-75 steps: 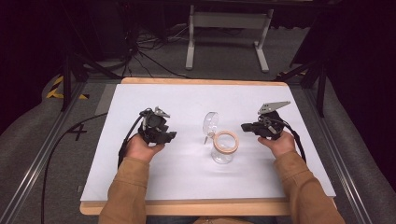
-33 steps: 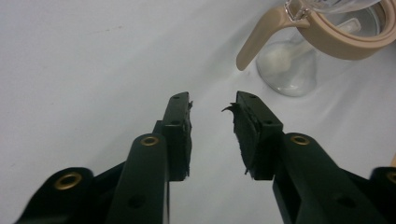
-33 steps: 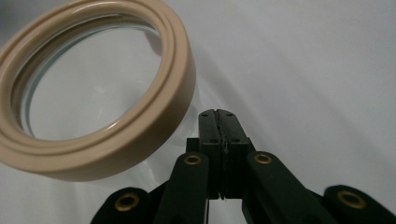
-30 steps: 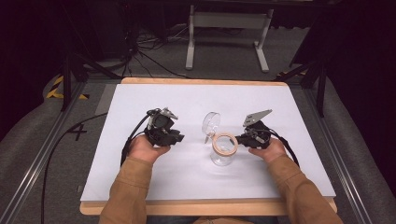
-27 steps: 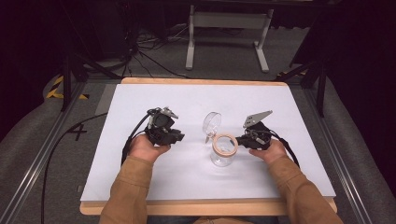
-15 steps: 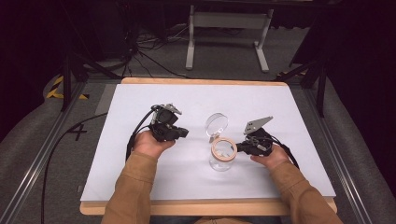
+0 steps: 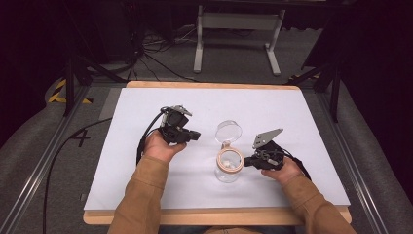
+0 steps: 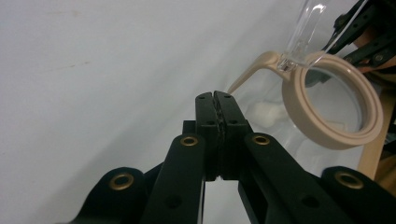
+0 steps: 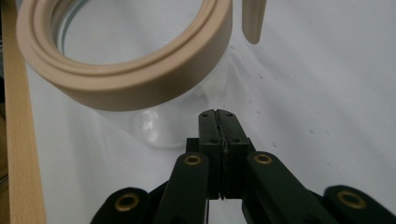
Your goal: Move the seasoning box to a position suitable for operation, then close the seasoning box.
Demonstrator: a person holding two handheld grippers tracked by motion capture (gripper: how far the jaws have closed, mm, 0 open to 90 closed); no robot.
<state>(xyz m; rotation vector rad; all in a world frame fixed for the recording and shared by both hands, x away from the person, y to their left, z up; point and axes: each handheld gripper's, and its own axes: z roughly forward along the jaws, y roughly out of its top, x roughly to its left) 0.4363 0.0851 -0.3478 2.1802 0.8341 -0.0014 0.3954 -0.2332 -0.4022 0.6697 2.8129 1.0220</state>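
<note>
High view: my jar (image 7: 229,165) stands upright right of the white worktop's (image 7: 146,180) middle, lid (image 7: 228,130) flipped toward the far edge; both hand-held grippers (image 7: 195,135) (image 7: 246,161) closed, empty; dark floor around

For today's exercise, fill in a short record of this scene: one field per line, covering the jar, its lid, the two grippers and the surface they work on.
Jar: clear glass jar with a beige rim ring, upright, near the table's middle
Lid: clear hinged lid, swung open, on the jar's far side
Left gripper: jaws shut on nothing, left of the jar, apart from it
Right gripper: jaws shut on nothing, tip close beside the jar's right side; contact cannot be told
Surface: white sheet on a wooden table
</note>
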